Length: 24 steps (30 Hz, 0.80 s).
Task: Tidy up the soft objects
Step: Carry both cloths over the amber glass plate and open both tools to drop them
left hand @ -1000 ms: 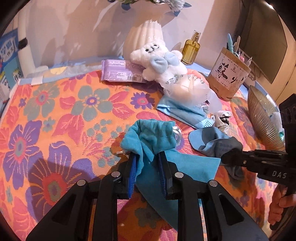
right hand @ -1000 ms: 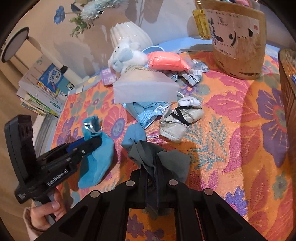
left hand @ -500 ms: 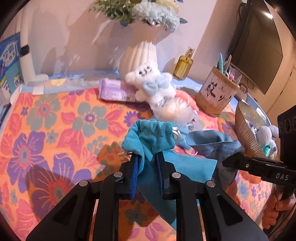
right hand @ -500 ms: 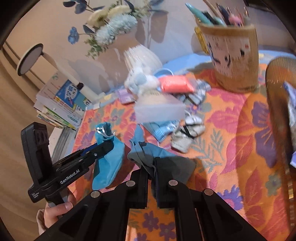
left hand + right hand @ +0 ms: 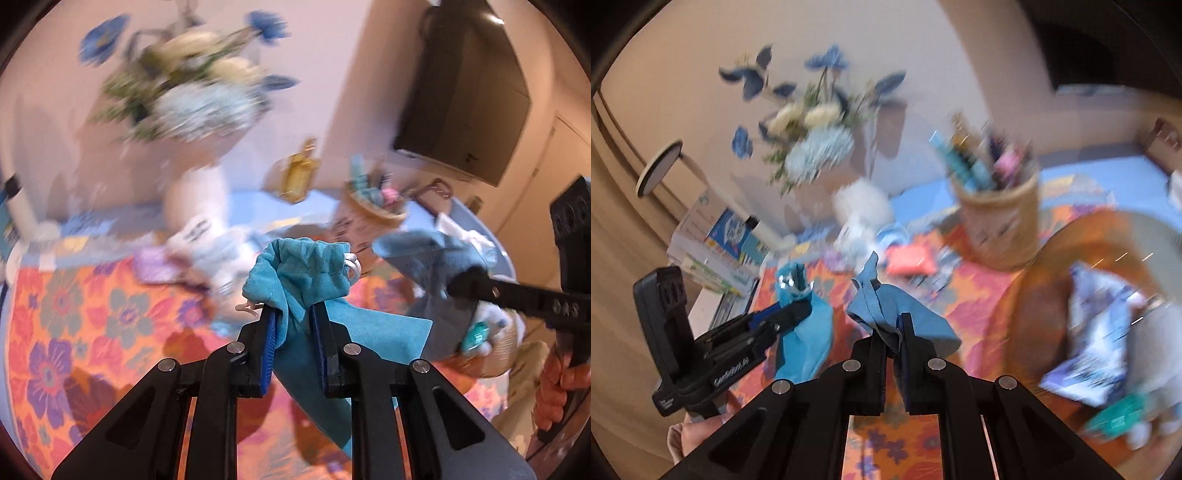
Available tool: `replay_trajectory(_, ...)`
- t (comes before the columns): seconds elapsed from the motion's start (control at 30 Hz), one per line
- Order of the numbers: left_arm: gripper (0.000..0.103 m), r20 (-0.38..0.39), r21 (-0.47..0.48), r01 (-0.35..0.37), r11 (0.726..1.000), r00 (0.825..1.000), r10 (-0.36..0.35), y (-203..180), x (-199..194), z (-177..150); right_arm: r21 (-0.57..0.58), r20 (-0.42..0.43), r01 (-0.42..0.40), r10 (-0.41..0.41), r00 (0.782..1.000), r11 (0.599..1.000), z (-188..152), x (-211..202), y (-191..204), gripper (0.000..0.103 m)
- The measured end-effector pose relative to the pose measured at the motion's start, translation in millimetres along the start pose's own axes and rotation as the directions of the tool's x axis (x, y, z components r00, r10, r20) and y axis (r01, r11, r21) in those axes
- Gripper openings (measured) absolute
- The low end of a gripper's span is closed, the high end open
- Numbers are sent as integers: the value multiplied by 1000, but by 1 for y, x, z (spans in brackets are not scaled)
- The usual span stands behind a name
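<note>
While both cloths hang clear of the floral tablecloth (image 5: 74,332), I have the left gripper (image 5: 293,317) clamped on the teal pouch (image 5: 295,273) below its gathered neck, the right gripper (image 5: 891,330) pinching the grey-blue cloth (image 5: 882,306). Both look light, limp, likely to slip; bunched folds grip best.

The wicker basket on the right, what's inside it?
In the wicker basket: a blue-and-white printed packet and a teal item. Blur and those items hide anything beneath.
</note>
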State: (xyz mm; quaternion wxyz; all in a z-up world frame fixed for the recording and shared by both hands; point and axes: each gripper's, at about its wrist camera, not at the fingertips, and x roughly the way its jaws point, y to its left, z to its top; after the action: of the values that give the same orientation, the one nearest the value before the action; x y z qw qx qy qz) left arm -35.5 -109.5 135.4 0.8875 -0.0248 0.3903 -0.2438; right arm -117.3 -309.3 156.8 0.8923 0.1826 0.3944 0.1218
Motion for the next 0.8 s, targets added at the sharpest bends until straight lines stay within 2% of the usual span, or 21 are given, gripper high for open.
replay_trajectory(0.07,15,13,31,52,998,999,-53,-25,2,11,11,20,23,-23,1000,1000,10,-13,-13,6)
replay_trajectory(0.13,15,21,71,66,995,997,-68,-47,4,17,24,38,60,-61,997,998,19,-25,-30,6)
replay_trajectory(0.23,15,2,119,138,983,990,-139,-84,16,24,57,35,89,-91,995,994,29,-32,-57,6)
replay_trajectory(0.33,15,-24,166,166,972,986,-165,-116,33,25,81,16,134,-136,991,988,37,-34,-83,6)
replay_trajectory(0.43,15,-66,173,219,960,975,-210,-135,53,22,112,-18,177,-176,984,978,40,-29,-108,6)
replay_trajectory(0.57,17,-108,188,247,951,967,-230,-157,78,17,154,-45,231,-227,973,961,39,-23,-135,6)
replay_trajectory(0.63,21,-134,188,273,944,959,-251,-166,90,15,165,-50,262,-257,965,951,38,-24,-142,6)
replay_trajectory(0.7,35,-165,214,265,940,959,-232,-172,99,13,186,-63,297,-290,955,937,39,-24,-152,12)
replay_trajectory(0.73,40,-178,230,251,940,961,-213,-176,103,12,203,-73,304,-296,953,931,40,-25,-158,25)
replay_trajectory(0.77,57,-182,239,234,942,964,-193,-178,107,11,220,-75,311,-302,950,924,40,-27,-162,51)
replay_trajectory(0.8,86,-182,243,223,944,966,-182,-179,108,10,231,-71,321,-313,947,919,40,-29,-164,64)
